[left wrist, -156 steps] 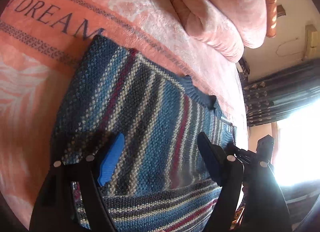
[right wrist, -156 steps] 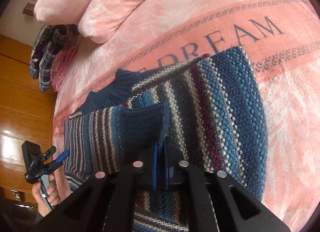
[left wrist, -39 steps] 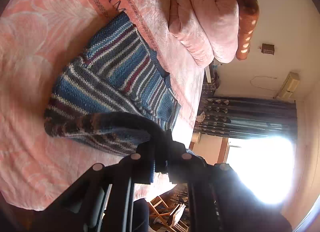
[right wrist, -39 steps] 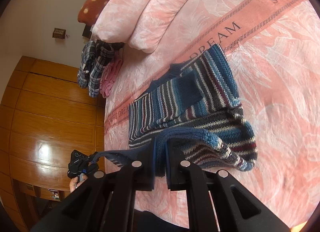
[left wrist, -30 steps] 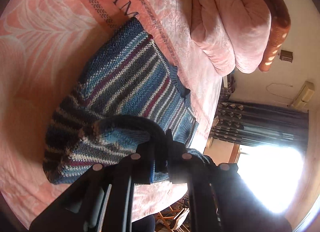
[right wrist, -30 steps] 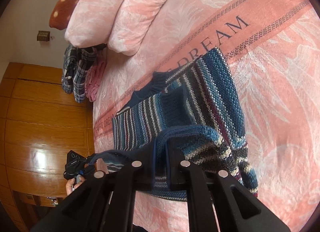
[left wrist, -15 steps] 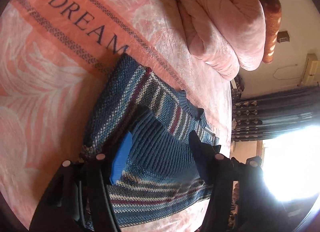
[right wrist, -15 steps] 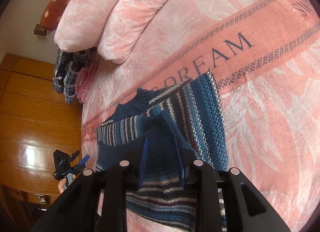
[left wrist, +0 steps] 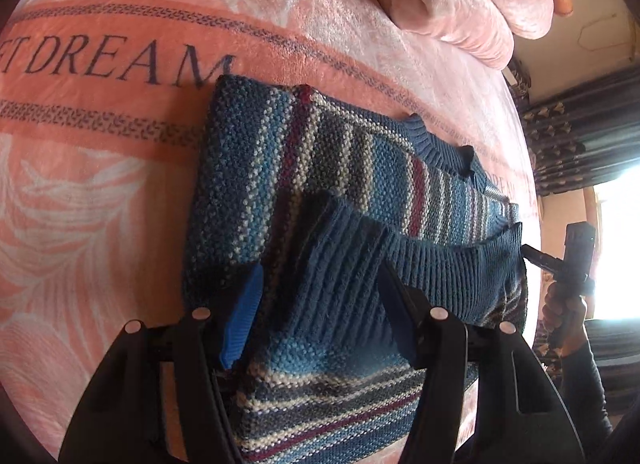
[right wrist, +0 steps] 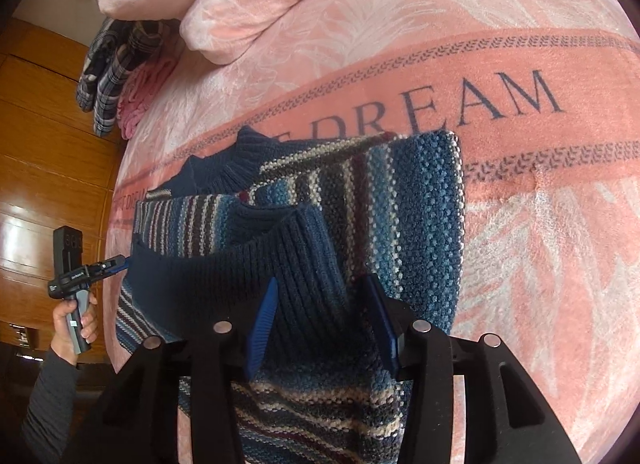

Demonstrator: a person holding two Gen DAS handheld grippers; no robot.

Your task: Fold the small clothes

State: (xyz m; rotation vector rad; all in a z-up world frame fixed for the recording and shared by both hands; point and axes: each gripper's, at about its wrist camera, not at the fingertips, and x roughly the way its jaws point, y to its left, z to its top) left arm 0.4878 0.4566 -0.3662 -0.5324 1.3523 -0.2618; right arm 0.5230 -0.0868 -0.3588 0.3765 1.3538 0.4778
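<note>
Striped sweater (left wrist: 320, 192) lies folded on the pink blanket (left wrist: 100, 184), ribbed hem (left wrist: 400, 276) laid over its middle; left gripper (left wrist: 320, 316) and right gripper (right wrist: 320, 320) both hover with jaws spread wide, fingers astride the hem, clamping nothing

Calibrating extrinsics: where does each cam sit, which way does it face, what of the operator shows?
Left wrist: on the left gripper, jaws open, looking over the striped sweater toward pillows and window; the other hand shows.
Right wrist: on the right gripper, jaws open, facing the sweater, pillows, wooden wardrobe; the other hand, a sleeve show.
Shared: sweater, pink DREAM blanket.
</note>
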